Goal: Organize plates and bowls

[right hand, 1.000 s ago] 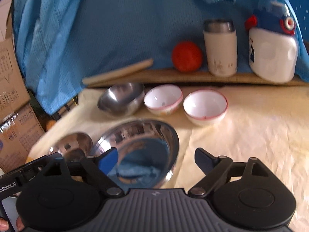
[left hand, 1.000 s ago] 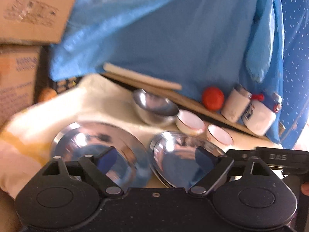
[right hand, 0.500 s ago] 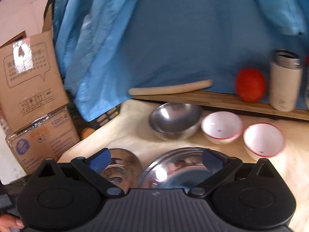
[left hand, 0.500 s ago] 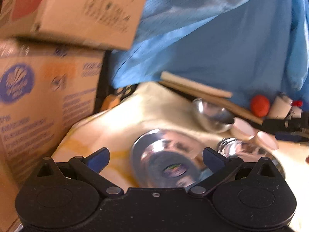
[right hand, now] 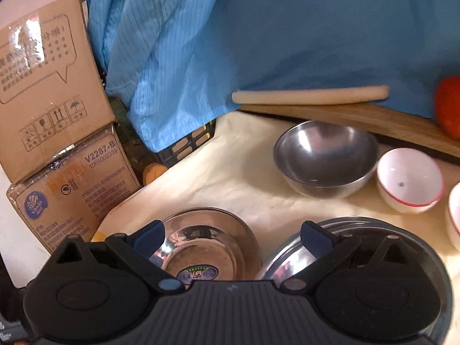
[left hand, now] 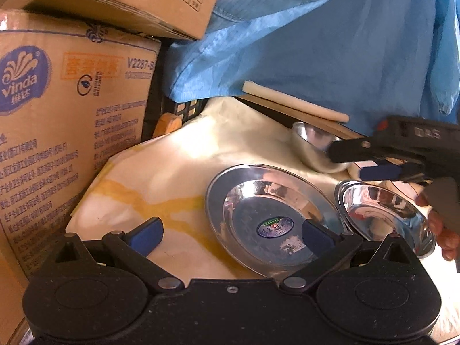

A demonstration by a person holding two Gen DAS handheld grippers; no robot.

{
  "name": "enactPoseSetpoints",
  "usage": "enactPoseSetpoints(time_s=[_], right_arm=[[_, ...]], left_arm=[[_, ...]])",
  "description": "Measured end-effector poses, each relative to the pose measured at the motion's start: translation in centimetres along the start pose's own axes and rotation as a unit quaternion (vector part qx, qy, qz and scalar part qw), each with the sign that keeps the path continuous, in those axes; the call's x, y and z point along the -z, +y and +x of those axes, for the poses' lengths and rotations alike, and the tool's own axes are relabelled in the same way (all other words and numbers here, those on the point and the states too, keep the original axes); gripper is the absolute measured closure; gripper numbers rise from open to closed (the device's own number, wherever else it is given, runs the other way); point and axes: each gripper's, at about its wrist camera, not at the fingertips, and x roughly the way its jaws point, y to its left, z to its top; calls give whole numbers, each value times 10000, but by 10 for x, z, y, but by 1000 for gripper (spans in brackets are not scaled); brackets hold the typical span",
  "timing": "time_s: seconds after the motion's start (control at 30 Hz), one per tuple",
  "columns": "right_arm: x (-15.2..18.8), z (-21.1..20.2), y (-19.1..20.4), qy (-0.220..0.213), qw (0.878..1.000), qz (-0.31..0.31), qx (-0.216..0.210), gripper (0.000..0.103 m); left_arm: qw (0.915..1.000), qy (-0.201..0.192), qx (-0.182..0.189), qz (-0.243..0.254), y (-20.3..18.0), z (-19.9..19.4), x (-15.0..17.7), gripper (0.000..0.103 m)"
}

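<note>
Since a second ago both of my views have swung toward the stacked cardboard boxes. The jars and most of the shelf have slid out of frame, and the two steel plates now sit right under my grippers. The left gripper and the right gripper have both just been opening: their jaws stand spread wide, and nothing is pinched between either pair. I read that as the approach to a first pick — no dish looks stacked or moved yet, so the task is barely begun.

Taking the stickered steel plate as my landmark, it lies flat on the cream cloth directly ahead of the left gripper, with my blue pads hanging over its near rim and, as far as I can tell, not touching it. It is wide and shallow, with a mirror finish and an oval label at its centre. Just beside it, away from the boxes, lies the second steel plate. It looks slightly deeper and seems to be more than one dish nested, and the rims are close or touching. Beyond the landmark sits the steel bowl, upright and empty. Next to that is a white bowl with a red rim, the smallest of the lot — another is only just visible at the frame edge.
</note>
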Motion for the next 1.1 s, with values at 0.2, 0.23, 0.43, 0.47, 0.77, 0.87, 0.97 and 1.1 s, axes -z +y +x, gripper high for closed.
enactPoseSetpoints(time_s=[0.2,0.23,0.43,0.47,0.77,0.87,0.97,1.1], right_arm=[[-1,21,1,310,9995,-77,-65,1],[-1,24,2,352,9993,-101,-72,1],[-2,34,7,495,9982,-348,8,2],[-2,35,8,502,9978,-435,35,4],[-1,42,20,631,9945,-832,123,20],[-1,47,24,705,9932,-911,164,26],[0,50,26,786,9922,-944,203,33],[1,51,26,799,9922,-924,229,35]], left_arm=[[9999,34,95,118,-3,0,3,1],[9998,44,129,144,-4,0,4,1],[9992,119,360,154,-3,1,5,1],[9991,123,379,140,-3,1,5,1],[9994,107,340,-13,4,-4,8,14],[9993,90,338,-95,6,-6,7,18],[9993,26,326,-155,8,-9,7,22],[9993,-51,335,-159,7,-14,7,24]])
